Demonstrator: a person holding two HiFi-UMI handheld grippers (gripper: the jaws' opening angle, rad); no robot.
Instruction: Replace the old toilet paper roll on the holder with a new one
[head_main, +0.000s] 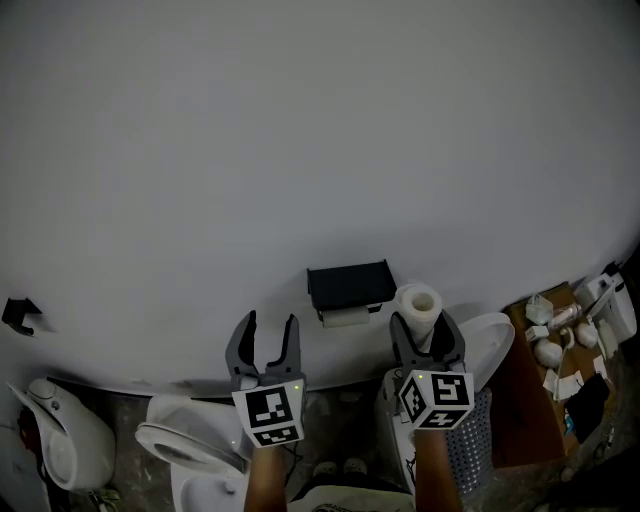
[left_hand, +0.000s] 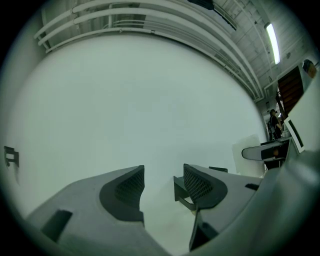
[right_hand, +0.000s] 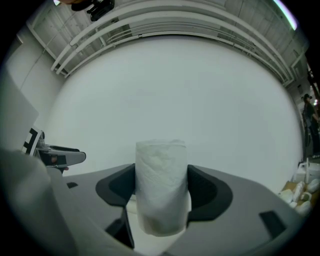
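White wall (head_main: 300, 150) carries the black holder (head_main: 349, 286) near its lower edge, with the old roll (head_main: 346, 317) still under its lid. Just right of it, the new roll (head_main: 419, 306) stands upright, pinched by the right gripper (right_hand: 161, 187). The left gripper (head_main: 270, 325) is spread and empty. By my judgement the swap has not begun: the old roll must come off first.

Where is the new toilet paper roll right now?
In the head view, the roll stands clamped in the right tool, just right of the black wall holder.
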